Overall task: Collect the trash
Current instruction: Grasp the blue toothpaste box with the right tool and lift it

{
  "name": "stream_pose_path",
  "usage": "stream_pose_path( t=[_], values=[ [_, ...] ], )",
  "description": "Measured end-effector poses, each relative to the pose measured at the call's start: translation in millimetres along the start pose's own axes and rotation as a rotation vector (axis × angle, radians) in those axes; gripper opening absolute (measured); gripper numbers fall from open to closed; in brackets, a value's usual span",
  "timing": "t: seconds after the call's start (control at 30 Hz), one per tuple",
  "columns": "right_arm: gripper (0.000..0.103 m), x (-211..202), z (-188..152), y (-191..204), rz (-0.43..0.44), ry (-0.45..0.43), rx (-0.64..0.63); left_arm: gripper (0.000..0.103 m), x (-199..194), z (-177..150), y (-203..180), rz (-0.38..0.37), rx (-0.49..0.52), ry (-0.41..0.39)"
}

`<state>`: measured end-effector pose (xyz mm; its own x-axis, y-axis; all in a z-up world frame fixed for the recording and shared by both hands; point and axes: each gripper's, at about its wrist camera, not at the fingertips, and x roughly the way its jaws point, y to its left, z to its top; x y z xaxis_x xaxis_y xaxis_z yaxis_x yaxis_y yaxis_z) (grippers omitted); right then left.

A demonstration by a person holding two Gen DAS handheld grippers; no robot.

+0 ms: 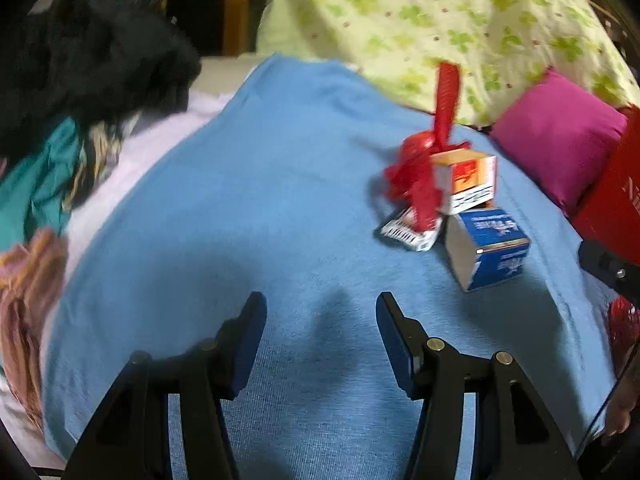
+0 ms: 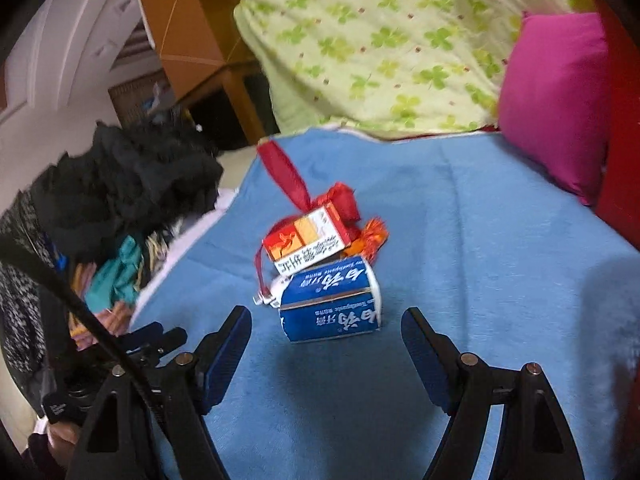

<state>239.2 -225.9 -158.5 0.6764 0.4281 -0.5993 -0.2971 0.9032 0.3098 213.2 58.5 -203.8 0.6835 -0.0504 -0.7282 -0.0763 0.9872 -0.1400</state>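
Right gripper (image 2: pixel 326 334) jaws apart, empty, over knit blue blanket (image 2: pixel 480 240). Blue toothpaste carton (image 2: pixel 330 304), crushed cardboard, just ahead between fingertips, untouched. Red-orange carton (image 2: pixel 306 246) leaning on it; red ribbon (image 2: pixel 284 176) behind. Left gripper (image 1: pixel 320 316) apart, empty; pile ahead, rightward.
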Motion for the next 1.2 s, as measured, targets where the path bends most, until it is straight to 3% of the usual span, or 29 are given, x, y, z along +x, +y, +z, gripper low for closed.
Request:
stream_pose_path(
  t=[0.23,0.5,0.6,0.8,0.87,0.93,1.07,1.2],
  values=[
    [0.080,57.1,13.0,-0.8,-0.056,0.068,-0.024,0.058,6.8,-1.6,5.0,-0.024,-0.025,0.022],
    [0.080,83.1,21.7,-9.8,-0.016,0.119,0.049,0.058,11.9,-2.3,0.4,-0.061,-0.012,0.047],
    [0.080,75.4,20.9,-2.3,0.062,0.145,0.038,0.058,12.3,-0.6,3.9,-0.064,-0.032,0.049],
    [0.080,47.4,2.6,14.2,0.373,0.237,0.024,0.058,10.8,3.3,15.9,-0.055,-0.086,0.046],
    [0.080,37.5,-3.0,27.1,0.419,0.242,-0.045,0.058,9.8,4.2,19.5,-0.041,-0.098,0.040],
    [0.080,27.5,-4.2,34.2,0.355,0.204,-0.127,0.058,9.0,4.5,20.5,-0.026,-0.100,0.034],
    [0.080,25.2,2.9,19.9,0.166,0.112,-0.134,0.058,10.7,4.1,16.7,-0.024,-0.081,0.039],
    [0.080,43.7,7.6,21.7,0.097,0.103,-0.170,0.058,11.8,3.5,13.3,-0.019,-0.063,0.042]
  ],
)
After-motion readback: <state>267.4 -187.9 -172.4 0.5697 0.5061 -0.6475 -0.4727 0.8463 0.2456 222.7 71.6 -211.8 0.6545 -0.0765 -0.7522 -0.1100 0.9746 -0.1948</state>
